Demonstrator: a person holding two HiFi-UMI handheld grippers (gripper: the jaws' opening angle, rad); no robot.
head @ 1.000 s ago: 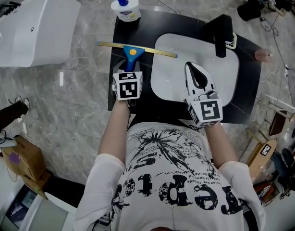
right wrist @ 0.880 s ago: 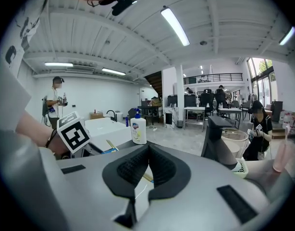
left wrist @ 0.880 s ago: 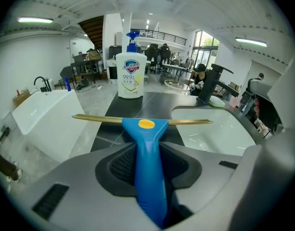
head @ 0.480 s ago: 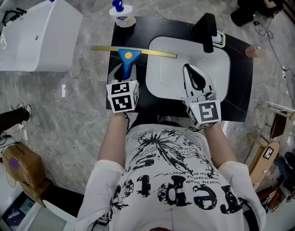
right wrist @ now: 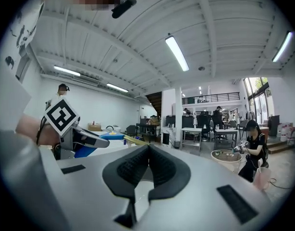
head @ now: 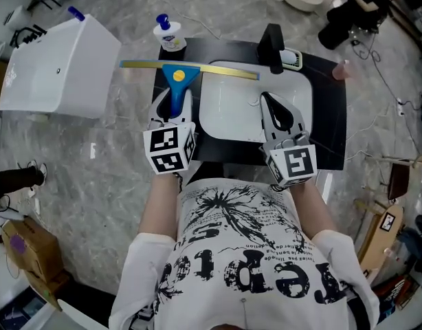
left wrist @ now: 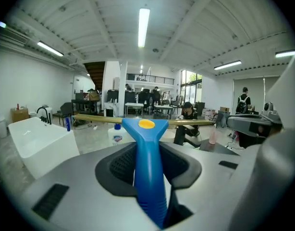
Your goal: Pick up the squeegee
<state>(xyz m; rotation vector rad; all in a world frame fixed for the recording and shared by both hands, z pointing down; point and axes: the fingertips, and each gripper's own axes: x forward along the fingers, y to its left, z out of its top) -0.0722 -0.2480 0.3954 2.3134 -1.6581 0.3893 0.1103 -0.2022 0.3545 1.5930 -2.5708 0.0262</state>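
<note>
Left gripper (head: pixel 172 100) jaws grasp the squeegee (head: pixel 175 74); right gripper (head: pixel 278 106) jaws sit clenched together near the white tray (head: pixel 225 112).

White board (head: pixel 228 107) on black table (head: pixel 328 126)

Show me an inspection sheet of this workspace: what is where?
Surface: black table bearing a white board.
Job's things: squeegee, its blue handle gripped in the left tongs.
Clutter: pump bottle, black stand and pink container along the table's far edge.
Grippers: left tongs shut on the squeegee; right tongs shut, nothing between them.
Cables: thin ones on the floor right of the table.
Surroundings: white box and cardboard box on the marble floor; people at desks beyond.
</note>
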